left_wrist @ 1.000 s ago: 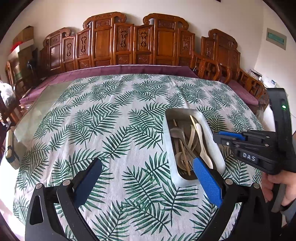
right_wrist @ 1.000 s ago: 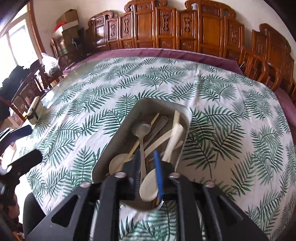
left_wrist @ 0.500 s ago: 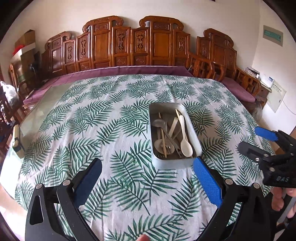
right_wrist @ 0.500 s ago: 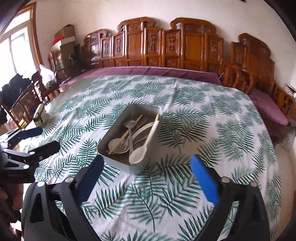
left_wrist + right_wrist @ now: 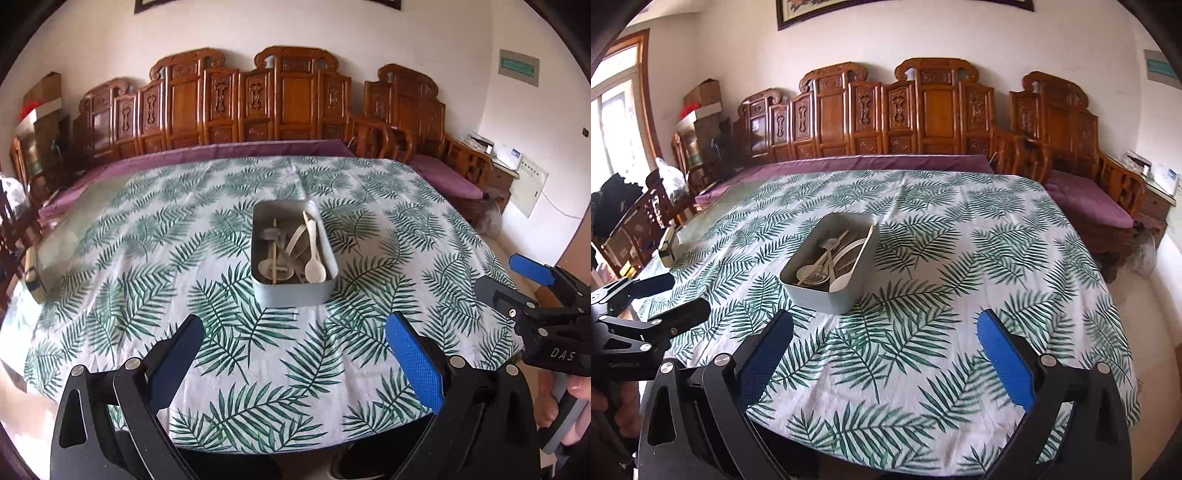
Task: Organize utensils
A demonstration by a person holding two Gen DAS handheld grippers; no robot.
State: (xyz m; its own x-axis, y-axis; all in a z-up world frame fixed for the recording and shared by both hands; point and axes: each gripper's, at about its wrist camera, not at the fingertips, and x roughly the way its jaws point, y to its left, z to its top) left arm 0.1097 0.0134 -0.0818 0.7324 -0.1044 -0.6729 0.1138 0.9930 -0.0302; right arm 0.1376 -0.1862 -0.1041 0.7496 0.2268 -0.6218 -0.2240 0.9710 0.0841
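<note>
A grey rectangular tray (image 5: 295,293) (image 5: 798,288) stands mid-table on the leaf-print cloth, holding several pale spoons, a metal spoon and wooden chopsticks. A cream spoon (image 5: 315,273) (image 5: 840,282) lies along its right side. My left gripper (image 5: 293,363) hangs open over the table's near edge, well short of the tray, nothing between its blue pads. My right gripper (image 5: 884,363) is also open and empty, back from the tray. Each gripper shows in the other's view: the right one (image 5: 517,280) at the right edge, the left one (image 5: 670,299) at the left.
The table (image 5: 129,258) (image 5: 1015,258) carries a green fern-print cloth over purple fabric. Carved wooden chairs (image 5: 288,103) (image 5: 923,114) line the far wall. A small box (image 5: 31,271) (image 5: 666,247) sits at the table's left edge. A person's hand (image 5: 580,387) grips the right tool.
The right gripper let go of the cream spoon in the tray and opened wide. Both grippers drew back from the tray toward the table's near edge, so the tray looks smaller and farther.
</note>
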